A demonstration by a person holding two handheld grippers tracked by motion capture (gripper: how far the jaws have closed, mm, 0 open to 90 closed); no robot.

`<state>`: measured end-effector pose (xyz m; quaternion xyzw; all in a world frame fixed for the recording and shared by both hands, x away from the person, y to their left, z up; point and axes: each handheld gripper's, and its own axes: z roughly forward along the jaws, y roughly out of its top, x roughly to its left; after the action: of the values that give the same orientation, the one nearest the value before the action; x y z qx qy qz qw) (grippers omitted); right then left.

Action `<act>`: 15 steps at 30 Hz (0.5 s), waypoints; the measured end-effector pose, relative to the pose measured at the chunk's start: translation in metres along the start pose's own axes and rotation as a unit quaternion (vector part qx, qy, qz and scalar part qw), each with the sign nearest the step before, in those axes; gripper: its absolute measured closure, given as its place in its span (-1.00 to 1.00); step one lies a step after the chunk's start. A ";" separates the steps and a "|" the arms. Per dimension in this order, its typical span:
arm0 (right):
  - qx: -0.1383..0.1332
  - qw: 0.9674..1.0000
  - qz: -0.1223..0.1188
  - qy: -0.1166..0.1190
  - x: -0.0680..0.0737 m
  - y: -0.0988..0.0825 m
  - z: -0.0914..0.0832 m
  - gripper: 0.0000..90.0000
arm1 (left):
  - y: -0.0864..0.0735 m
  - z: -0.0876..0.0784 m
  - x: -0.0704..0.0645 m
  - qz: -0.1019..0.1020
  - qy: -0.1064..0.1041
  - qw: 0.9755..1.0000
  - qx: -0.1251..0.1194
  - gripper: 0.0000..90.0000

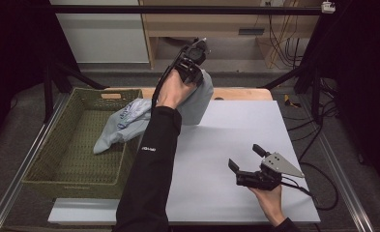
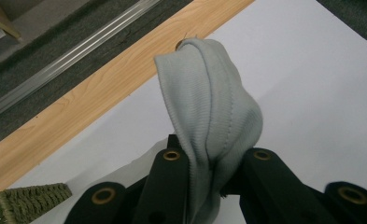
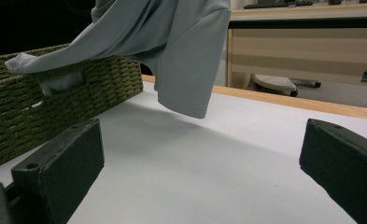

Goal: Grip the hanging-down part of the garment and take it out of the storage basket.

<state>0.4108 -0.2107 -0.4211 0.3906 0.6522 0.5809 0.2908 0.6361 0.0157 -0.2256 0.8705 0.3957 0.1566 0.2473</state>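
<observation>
A wooden table carries everything here, its pale wood edge showing along the far side, and a big light grey mat is spread flat over most of the top. On the left of the table sits a green woven basket, right beside the mat's left edge. From the left gripper view, a corner of the basket sits on the mat, with the wood strip just beyond.
</observation>
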 end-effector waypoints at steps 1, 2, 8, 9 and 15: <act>-0.001 1.000 0.001 -0.001 0.000 0.000 0.000 -0.99 | 0.000 0.000 0.000 0.000 0.000 1.000 0.001 0.82; -0.002 1.000 0.003 0.000 0.000 0.000 0.000 -0.99 | 0.000 0.000 0.000 0.000 0.000 1.000 0.001 0.82; 0.000 1.000 -0.004 -0.002 0.000 0.000 0.002 -0.99 | 0.000 -0.002 0.001 0.000 -0.002 1.000 0.001 0.82; 0.000 1.000 -0.006 -0.003 0.000 0.000 0.003 -0.99 | 0.000 -0.002 0.001 0.000 -0.002 1.000 0.001 0.82; -0.002 1.000 0.004 -0.003 0.002 0.003 0.007 -0.99 | 0.002 -0.002 0.000 0.001 -0.001 1.000 0.004 0.82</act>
<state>0.4159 -0.2055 -0.4187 0.3946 0.6484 0.5821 0.2915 0.6364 0.0158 -0.2227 0.8720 0.3955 0.1545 0.2435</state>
